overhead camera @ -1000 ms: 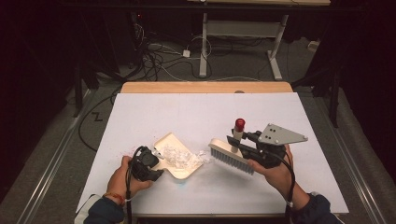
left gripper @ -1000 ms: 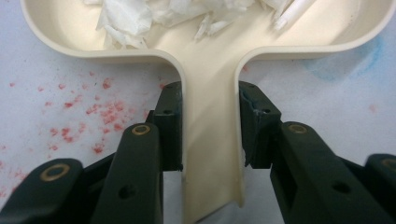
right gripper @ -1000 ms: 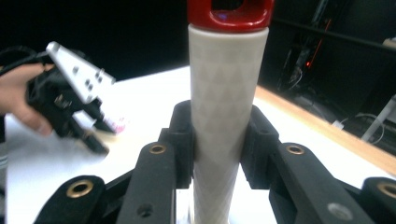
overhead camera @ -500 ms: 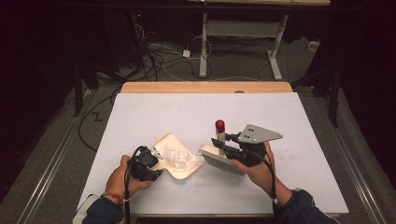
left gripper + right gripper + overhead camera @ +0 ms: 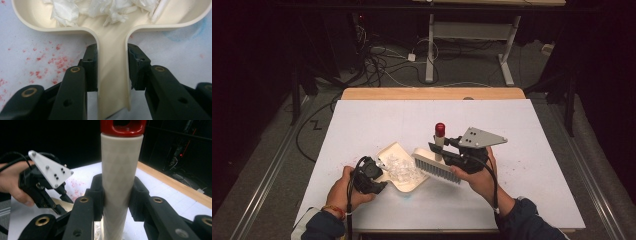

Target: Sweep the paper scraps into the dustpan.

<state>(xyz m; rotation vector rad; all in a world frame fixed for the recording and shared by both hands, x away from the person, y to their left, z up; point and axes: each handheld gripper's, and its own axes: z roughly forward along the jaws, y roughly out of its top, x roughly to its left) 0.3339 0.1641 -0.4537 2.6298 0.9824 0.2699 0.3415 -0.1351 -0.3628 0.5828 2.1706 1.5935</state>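
A cream dustpan [image 5: 388, 150] lies on the white table, with crumpled white paper scraps [image 5: 401, 169] in its tray. My left gripper [image 5: 381, 180] is shut on its handle [image 5: 112, 75], one jaw on each side; the scraps [image 5: 100, 10] lie just ahead. My right gripper [image 5: 438, 147] is shut on the upright white handle [image 5: 121, 170] of a brush. The handle carries a red cap [image 5: 440, 129]. The brush's white bristles [image 5: 437, 169] rest at the dustpan's right rim, beside the scraps.
Red specks [image 5: 45, 62] dot the white table cover [image 5: 522, 130] around the dustpan and to the right. A wooden strip [image 5: 432, 93] marks the far edge. Beyond it are dark floor, cables and a desk frame [image 5: 507, 60]. The person's other hand [image 5: 15, 187] holds the far gripper.
My right gripper has carried the brush left across the table, bringing its bristles up to the dustpan's rim. The left gripper and dustpan have stayed put.
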